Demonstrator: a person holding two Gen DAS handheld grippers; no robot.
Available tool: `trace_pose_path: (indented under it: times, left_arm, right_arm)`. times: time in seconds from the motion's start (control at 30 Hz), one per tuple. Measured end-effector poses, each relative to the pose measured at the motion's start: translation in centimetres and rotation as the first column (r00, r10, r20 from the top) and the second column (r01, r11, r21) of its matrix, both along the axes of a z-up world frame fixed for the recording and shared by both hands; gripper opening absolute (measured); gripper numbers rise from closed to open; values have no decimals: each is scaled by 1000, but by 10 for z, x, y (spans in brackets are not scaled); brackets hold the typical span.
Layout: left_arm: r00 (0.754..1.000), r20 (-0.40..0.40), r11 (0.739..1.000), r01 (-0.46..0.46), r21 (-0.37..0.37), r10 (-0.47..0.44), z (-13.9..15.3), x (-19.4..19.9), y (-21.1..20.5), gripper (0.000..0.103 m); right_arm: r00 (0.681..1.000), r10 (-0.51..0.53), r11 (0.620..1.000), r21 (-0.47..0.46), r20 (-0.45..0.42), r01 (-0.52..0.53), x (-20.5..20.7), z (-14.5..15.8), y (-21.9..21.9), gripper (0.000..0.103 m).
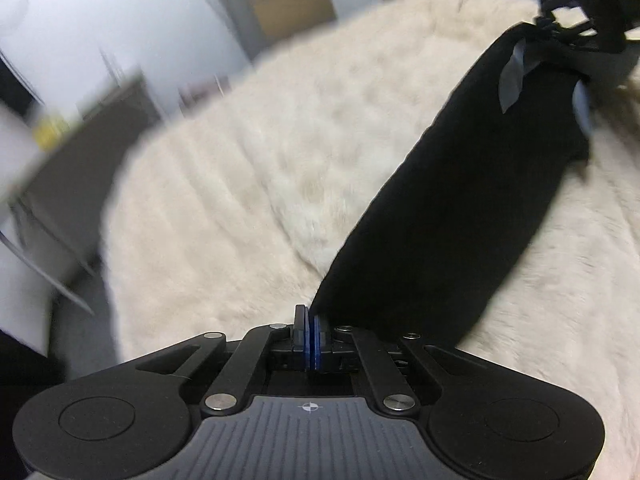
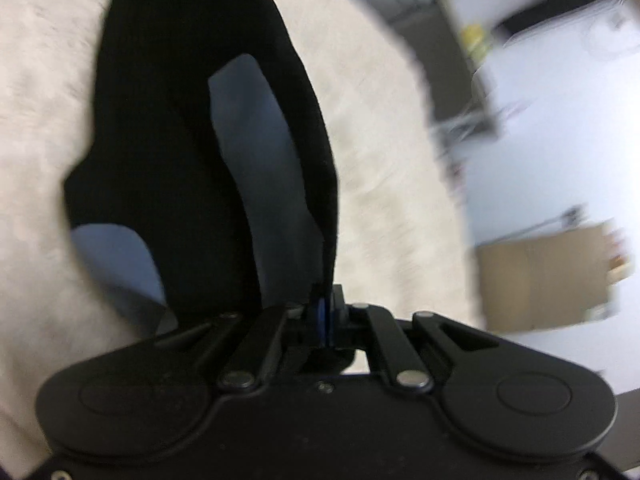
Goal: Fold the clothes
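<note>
A black garment hangs stretched in the air above a cream fluffy blanket. My left gripper is shut on its near end, the blue pads pressed together with the cloth edge between them. The far end runs up to my right gripper at the top right. In the right wrist view the right gripper is shut on the black garment, which falls away up and left. Grey-blue inner patches show on the cloth. The picture is blurred.
The blanket ends in a curved edge; past it lies pale floor. A cardboard box stands on the floor at the right. A dark low piece of furniture with a yellow item sits left of the blanket.
</note>
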State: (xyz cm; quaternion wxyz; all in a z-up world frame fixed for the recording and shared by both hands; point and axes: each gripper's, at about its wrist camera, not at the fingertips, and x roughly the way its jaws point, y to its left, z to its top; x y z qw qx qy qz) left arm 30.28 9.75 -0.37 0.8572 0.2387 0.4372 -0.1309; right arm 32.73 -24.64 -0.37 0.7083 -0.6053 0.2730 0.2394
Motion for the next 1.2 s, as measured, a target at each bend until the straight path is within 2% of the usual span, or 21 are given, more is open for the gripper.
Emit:
trace_pose_path:
  times: [0.03,0.13,0.17,0.2,0.23,0.27,0.3,0.33,0.37,0.43,0.53,0.6,0.63,0.67,0.73,0.8,0.9,0.97,1.03,1.13,1.2]
  left_arm:
    - [1000,-13,1000,-17,11,17,-6,4,1,42]
    - [997,7,997,-73,-3,73,-13,-1,15,51]
    - [993,32,991,-110,-80,112,-4,-15,31,61]
    - [989,45,979,-135,-152,143,4,-29,46,66]
    - [984,59,970,-152,-189,166,9,-39,56,72]
    - [970,88,939,-192,-285,226,19,-62,80,79]
    - [957,90,907,-228,-354,275,23,-79,99,80]
    - [949,83,887,-250,-390,304,24,-88,110,80]
    - [931,56,838,-296,-459,360,26,-109,137,80]
    - [919,9,797,-336,-501,393,26,-134,165,79]
    - [924,-41,791,-347,-503,379,26,-159,182,80]
    - [935,-55,820,-334,-464,350,25,-180,179,80]
    - [941,-50,836,-320,-446,334,23,-186,174,80]
    - [959,-19,880,-268,-392,284,19,-197,162,80]
    - [978,25,930,-187,-318,206,7,-209,143,79]
    - [994,44,971,-85,-225,97,-10,-219,114,79]
    - [995,35,983,-83,-162,90,-31,-211,100,66]
    - [992,27,986,-122,-116,126,-48,-201,97,30]
    - [986,39,974,-155,-167,163,-45,-198,106,12]
    - [965,91,948,-219,-232,245,-23,-186,130,7]
    - [929,138,914,-295,-278,342,-1,-160,162,8]
  right_arm:
    - [1000,-27,999,-24,3,27,10,-15,3,25]
    - [986,-103,990,-78,130,114,18,-36,8,34]
    - [969,-141,985,-66,203,157,13,-33,8,36]
    - [955,-164,982,-49,248,182,7,-29,9,47]
    - [927,-191,979,-8,323,205,-5,-23,11,62]
    - [891,-217,976,65,399,209,-23,-16,16,65]
    - [876,-232,972,128,423,195,-37,-12,20,68]
    - [889,-252,956,239,382,168,-54,-9,27,73]
    - [912,-269,913,384,310,138,-76,-8,35,77]
    - [940,-279,814,568,193,125,-99,-18,47,85]
    - [956,-273,685,719,104,117,-118,-47,64,85]
    - [966,-246,597,798,82,85,-128,-72,74,85]
    - [970,-212,597,801,123,29,-136,-85,79,85]
    - [964,-163,625,778,210,-63,-149,-101,88,85]
    - [924,-86,683,698,373,-217,-171,-126,105,95]
    - [875,-93,735,625,475,-262,-176,-151,115,103]
    - [831,-106,776,568,545,-273,-174,-168,125,103]
    - [812,-104,786,548,574,-286,-170,-176,128,103]
    - [810,-100,787,544,578,-292,-167,-179,129,102]
    - [806,-95,789,539,584,-296,-162,-182,132,102]
    - [806,-94,791,536,585,-296,-163,-184,135,102]
